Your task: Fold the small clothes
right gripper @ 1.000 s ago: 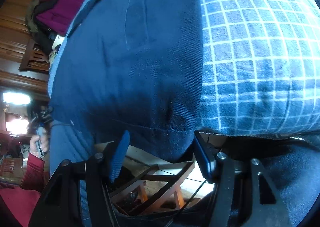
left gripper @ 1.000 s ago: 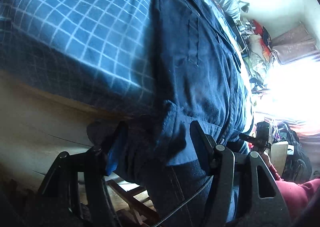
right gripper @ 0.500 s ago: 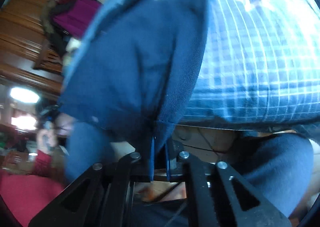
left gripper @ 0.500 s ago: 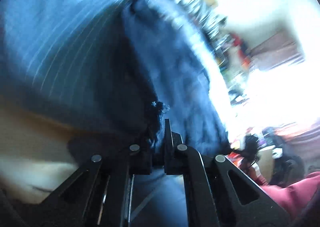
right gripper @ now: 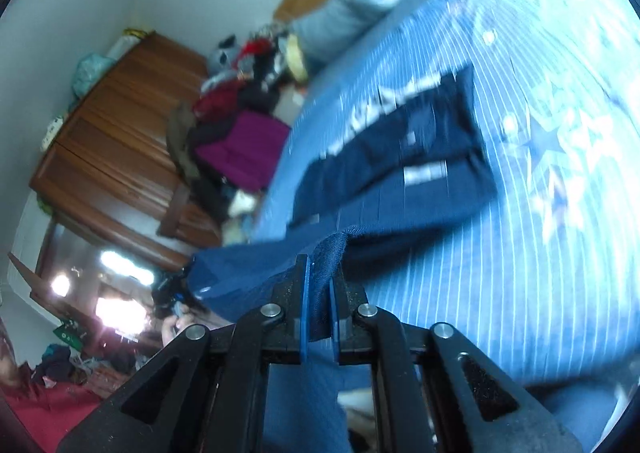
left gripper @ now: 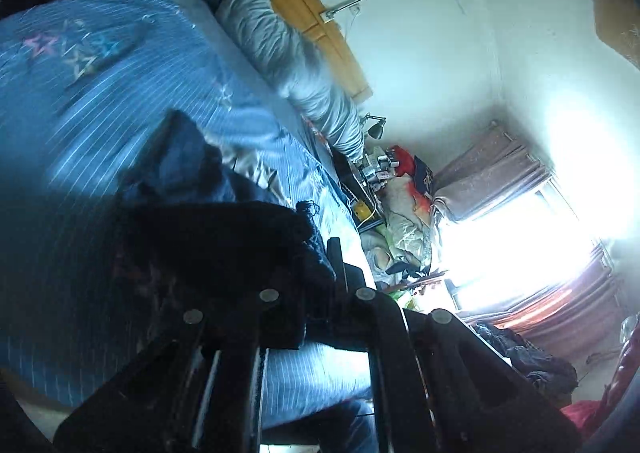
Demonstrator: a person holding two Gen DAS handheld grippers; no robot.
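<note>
A dark navy denim garment (right gripper: 404, 157) lies on the blue checked bedspread (right gripper: 540, 233), its near end lifted off the bed. My right gripper (right gripper: 318, 285) is shut on the garment's near hem, the cloth pinched between its blue pads. In the left wrist view my left gripper (left gripper: 320, 269) is shut on the other corner of the same garment (left gripper: 224, 237), which bunches dark over the left finger and hides it. The far part of the garment (left gripper: 188, 161) rests on the bedspread (left gripper: 80, 101).
A grey rolled duvet (left gripper: 296, 65) lies along the wooden headboard (left gripper: 316, 25). A cluttered bedside pile (left gripper: 400, 189) and bright window (left gripper: 520, 237) are to the right. A wooden wardrobe (right gripper: 116, 141) and heaped clothes (right gripper: 240, 141) stand beside the bed.
Both grippers closed on the garment's near hem a second ago and have since lifted it up and forward over the bed; the views have swung up.
</note>
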